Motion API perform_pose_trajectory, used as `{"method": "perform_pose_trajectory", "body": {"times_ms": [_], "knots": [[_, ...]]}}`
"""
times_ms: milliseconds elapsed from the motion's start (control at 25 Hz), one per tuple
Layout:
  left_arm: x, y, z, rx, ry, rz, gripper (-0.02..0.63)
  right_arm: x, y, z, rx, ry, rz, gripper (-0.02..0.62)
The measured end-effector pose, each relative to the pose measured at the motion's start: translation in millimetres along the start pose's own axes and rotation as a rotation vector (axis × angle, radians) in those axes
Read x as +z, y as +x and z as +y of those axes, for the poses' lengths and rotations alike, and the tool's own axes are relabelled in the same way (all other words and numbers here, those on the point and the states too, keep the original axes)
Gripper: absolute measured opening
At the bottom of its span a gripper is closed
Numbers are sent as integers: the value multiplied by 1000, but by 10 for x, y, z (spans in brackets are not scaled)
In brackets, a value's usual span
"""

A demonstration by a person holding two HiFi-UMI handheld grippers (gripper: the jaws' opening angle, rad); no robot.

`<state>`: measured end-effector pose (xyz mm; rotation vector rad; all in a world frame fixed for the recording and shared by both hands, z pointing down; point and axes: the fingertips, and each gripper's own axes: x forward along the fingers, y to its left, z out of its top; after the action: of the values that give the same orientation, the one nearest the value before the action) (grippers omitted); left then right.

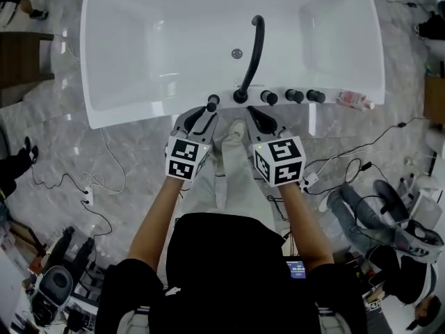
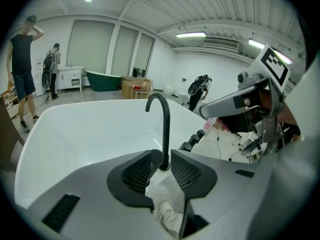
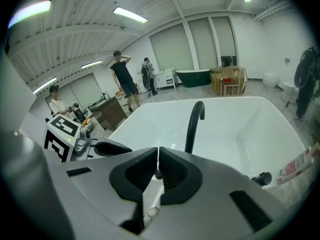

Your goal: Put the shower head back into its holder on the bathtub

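Nearest me, left gripper (image 1: pixel 206 119) hangs part-open and empty beside the slim black shower head (image 1: pixel 212 103), which looks seated at nine o'clock of the black arched spout (image 1: pixel 254 54). Right gripper (image 1: pixel 256 117) is closed and empty. I fear a drifting jaw could knock it loose.

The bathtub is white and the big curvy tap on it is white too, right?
Not quite. The bathtub is white, but the curvy tap is black. The head view shows it dark against the white tub.
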<state>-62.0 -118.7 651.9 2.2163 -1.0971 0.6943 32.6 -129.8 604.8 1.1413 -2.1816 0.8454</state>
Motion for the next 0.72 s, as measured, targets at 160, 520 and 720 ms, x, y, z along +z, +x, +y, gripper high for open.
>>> {"method": "perform_pose_trajectory", "body": {"times_ms": [160,520,720], "knots": [[189,-256,-66,2,10,-49,92,212,-207,44,-13,-34,-44,25],[885,-919,-305,-3,44,-187,25,655,-787,267,-32,-134,-150,25],[1286,-1223,-428,1,96,-266,15,1000,-1108,396,-15,-166,-244,24]]}}
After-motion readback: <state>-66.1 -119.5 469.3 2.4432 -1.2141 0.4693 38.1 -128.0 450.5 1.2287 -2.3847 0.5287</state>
